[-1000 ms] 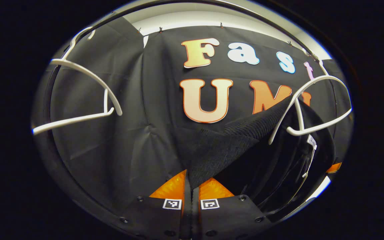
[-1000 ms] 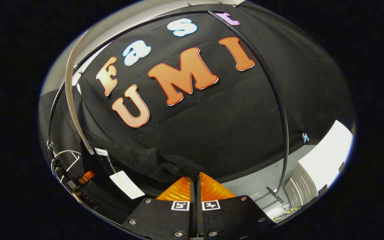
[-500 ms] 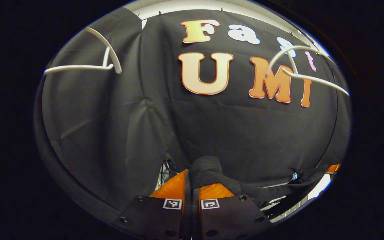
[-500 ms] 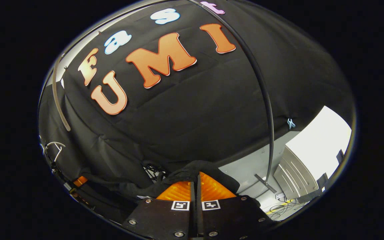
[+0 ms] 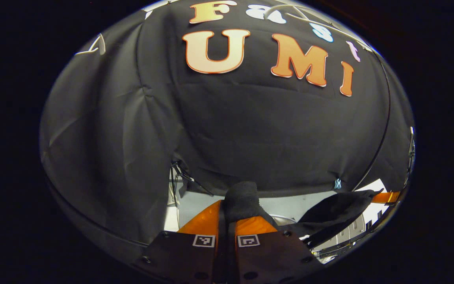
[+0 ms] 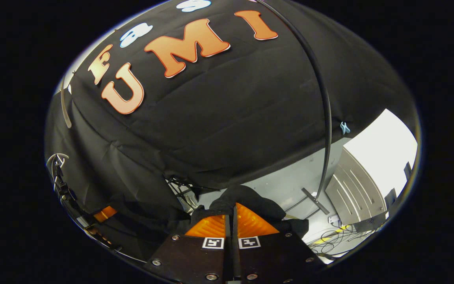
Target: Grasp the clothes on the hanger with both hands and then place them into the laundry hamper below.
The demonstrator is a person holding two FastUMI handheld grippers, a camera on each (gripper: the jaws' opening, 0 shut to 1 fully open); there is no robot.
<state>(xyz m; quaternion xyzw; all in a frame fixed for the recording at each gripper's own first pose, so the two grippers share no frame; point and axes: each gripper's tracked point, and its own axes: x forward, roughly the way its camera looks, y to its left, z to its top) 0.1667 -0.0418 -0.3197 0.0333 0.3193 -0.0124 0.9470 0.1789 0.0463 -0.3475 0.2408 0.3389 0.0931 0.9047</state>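
Fabric of the dark garment (image 5: 242,197) bunches up between the fingers of the left gripper (image 5: 227,221), which is clamped on it; from there the cloth stretches rightward in a sagging band (image 5: 337,211) toward the far gripper at the edge of the left gripper view. In the right gripper view the right gripper (image 6: 231,219) is likewise pinched tight on a fold of the same garment (image 6: 246,199), the cloth humped just above its fingertips. Beyond the garment hangs the black backdrop cloth (image 6: 227,118), its lower hem ending above a pale floor (image 6: 286,185), leaving open room beneath. A thin dark curved pole (image 6: 323,106) runs down to the right of the garment, with a grey slatted unit (image 6: 353,189) and loose cables (image 6: 333,236) beyond it. No hamper can be made out.
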